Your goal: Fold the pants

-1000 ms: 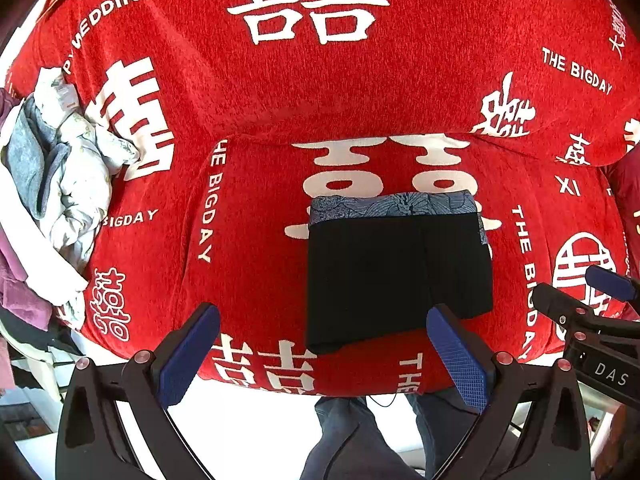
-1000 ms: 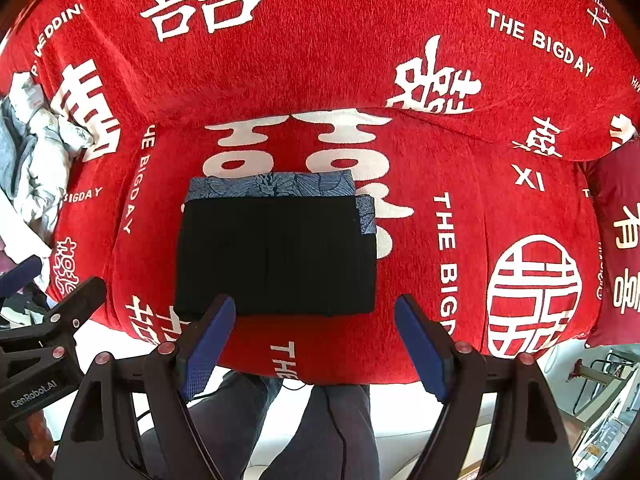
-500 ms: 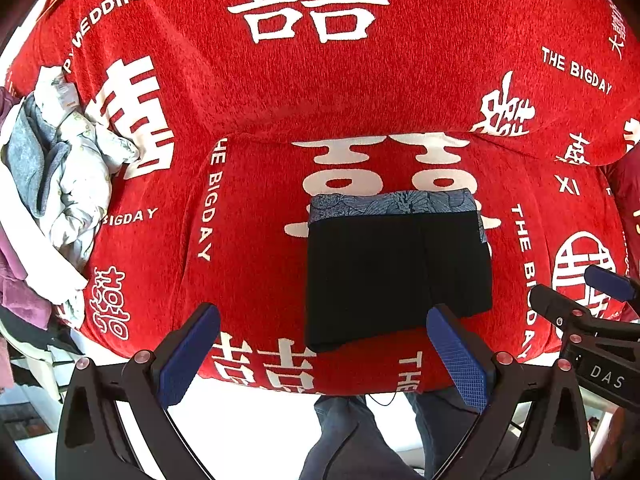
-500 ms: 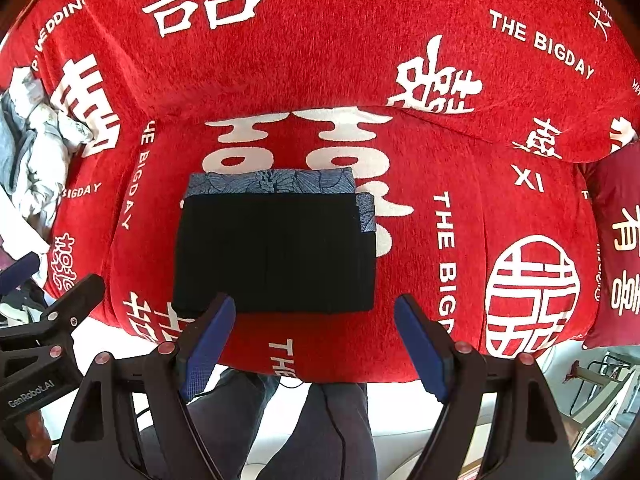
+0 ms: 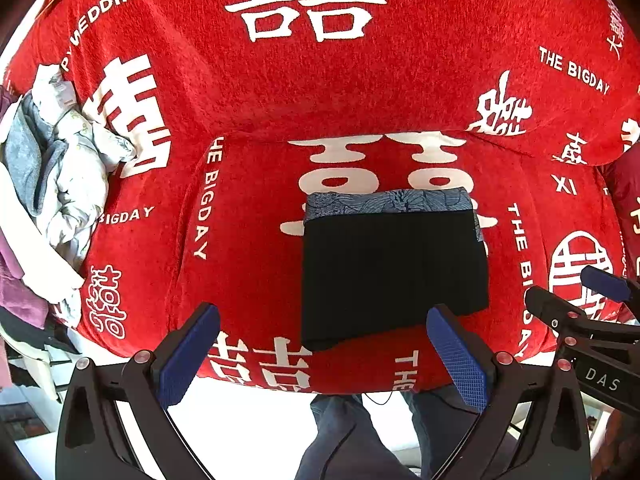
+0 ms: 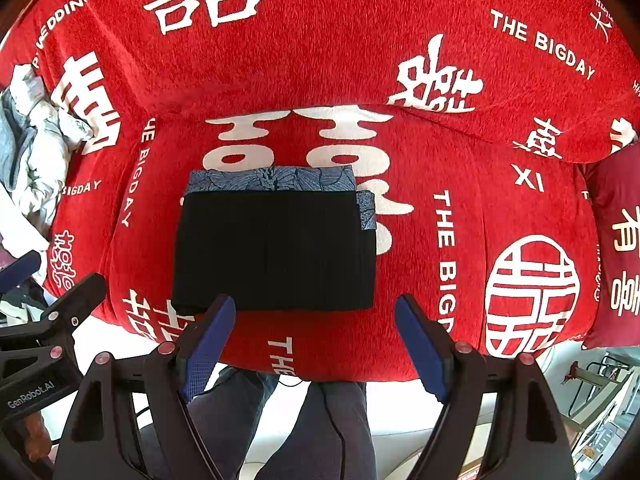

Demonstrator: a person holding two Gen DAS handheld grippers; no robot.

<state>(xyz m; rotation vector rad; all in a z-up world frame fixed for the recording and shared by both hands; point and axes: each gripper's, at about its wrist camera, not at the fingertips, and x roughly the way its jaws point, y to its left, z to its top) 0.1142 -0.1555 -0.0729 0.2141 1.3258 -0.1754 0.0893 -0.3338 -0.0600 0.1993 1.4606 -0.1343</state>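
Note:
Black pants [image 5: 392, 268] [image 6: 276, 248] lie folded into a flat rectangle on the red sofa seat [image 5: 248, 248] [image 6: 432, 272], on top of a folded blue patterned garment [image 5: 384, 200] [image 6: 272, 180] that shows along the far edge. My left gripper [image 5: 322, 354] hangs open above the seat's front edge, nothing between its blue pads. My right gripper [image 6: 316, 344] is open too, held above the pants' near edge, empty. Each gripper shows at the side of the other's view.
A heap of loose pale and grey clothes [image 5: 52, 184] [image 6: 32, 152] lies on the sofa's left side. A dark red cushion [image 6: 616, 248] stands at the right. A person's legs in dark trousers [image 6: 304, 428] are below the seat's front edge.

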